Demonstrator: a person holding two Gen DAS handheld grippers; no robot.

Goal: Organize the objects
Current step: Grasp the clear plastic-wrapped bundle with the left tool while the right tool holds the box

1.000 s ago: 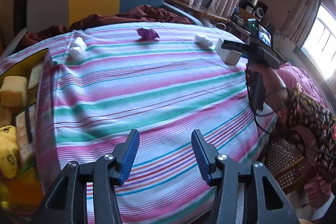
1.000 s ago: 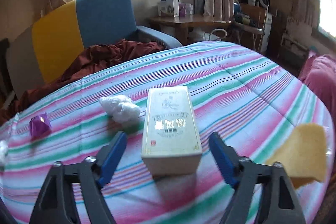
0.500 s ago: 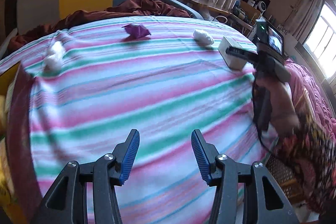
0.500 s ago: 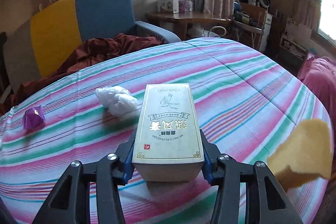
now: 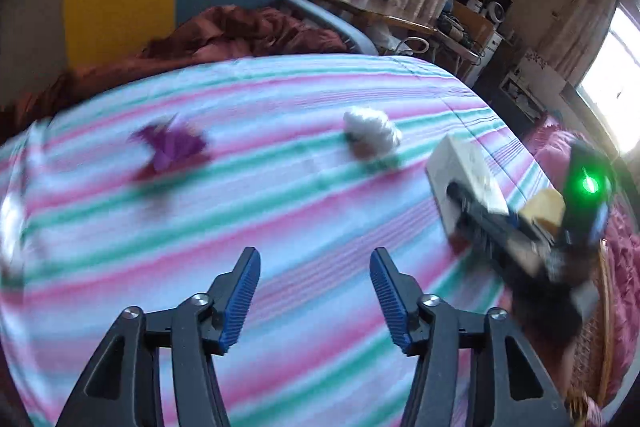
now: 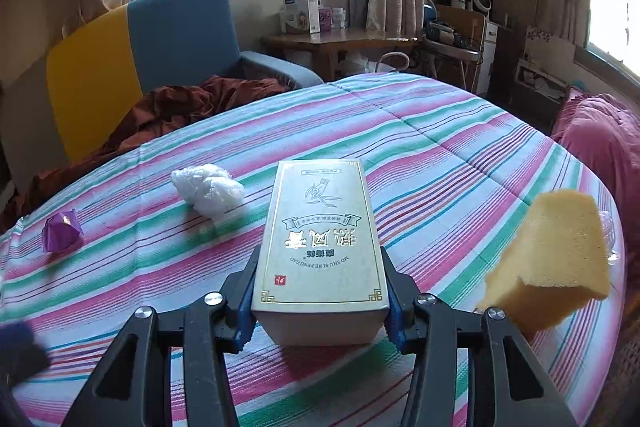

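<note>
My right gripper (image 6: 319,291) is shut on a cream box with gold print (image 6: 322,239), held just above the striped cloth. In the left wrist view the same box (image 5: 466,183) sits in that gripper (image 5: 484,215) at the right. A white crumpled wad (image 6: 208,189) and a purple crumpled wrapper (image 6: 60,231) lie on the cloth to the left; both also show in the left wrist view, the wad (image 5: 372,137) and the wrapper (image 5: 172,149). A yellow sponge (image 6: 552,259) is at the right. My left gripper (image 5: 314,291) is open and empty over the cloth.
The striped cloth (image 6: 440,155) covers a round table. A yellow and blue armchair (image 6: 160,43) with a maroon blanket (image 6: 180,107) stands behind it. A wooden side table (image 6: 340,43) with boxes and a shelf of clutter stand at the back right.
My right gripper closed on the cream box and raised it slightly. My left gripper swung right and forward, bringing the purple wrapper and white wad closer; the yellow tray at the left left the view.
</note>
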